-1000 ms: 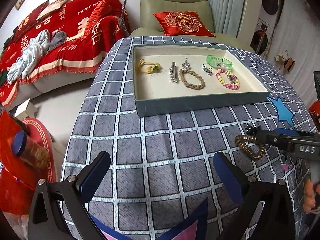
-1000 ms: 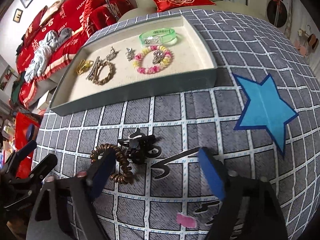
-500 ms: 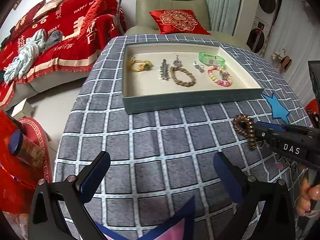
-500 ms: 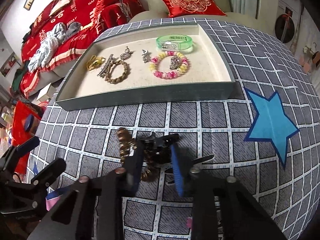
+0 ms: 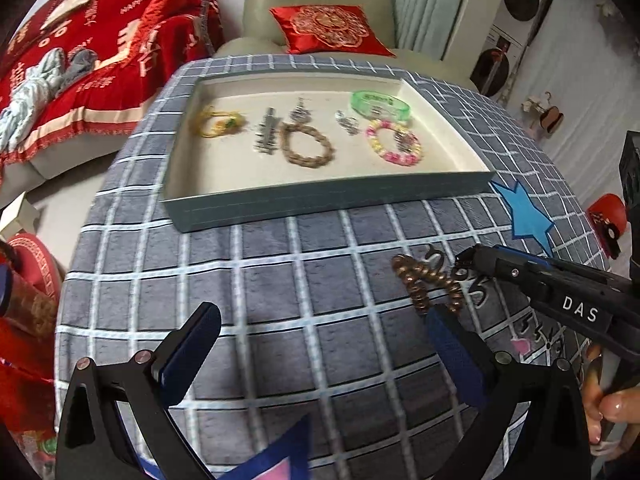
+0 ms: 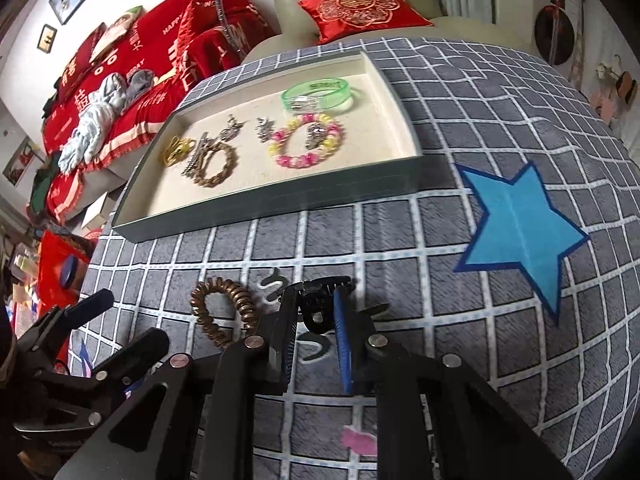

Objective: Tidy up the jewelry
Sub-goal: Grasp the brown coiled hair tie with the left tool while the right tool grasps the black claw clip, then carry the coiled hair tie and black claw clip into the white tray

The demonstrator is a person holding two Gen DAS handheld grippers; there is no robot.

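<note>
1. My left tool (image 5: 320, 352): fingers spread wide, holding nothing, hovering low over the desk (image 5: 280, 280); same spread as a second ago.

2. Tray (image 5: 320, 200): grey-green box at the far side of the desk, unmoved. Contents, left to right: yellow cord piece (image 5: 218, 124), silver hair clip (image 5: 266, 134), brown beaded bracelet (image 5: 306, 148), small silver charms (image 5: 348, 122), green bangle (image 5: 380, 104), pink-and-yellow bead bracelet (image 5: 394, 146). All lie as before.

3. Brown spiral hair tie (image 6: 224, 308): on the desk cloth in front of the tray, just left of my right tool's fingers. A second ago the left finger overlapped it; half a second ago it hung at the closing fingers; now it lies apart from them.

4. Black claw clip (image 6: 320, 300): between my right tool's fingertips, just beside the hair tie.

5. My right tool (image 6: 316, 312): fingers narrowed around the black claw clip, where a second ago they stood wide.

6. Blue star (image 6: 516, 224): patch on the cloth, right of the tray, unchanged.
</note>
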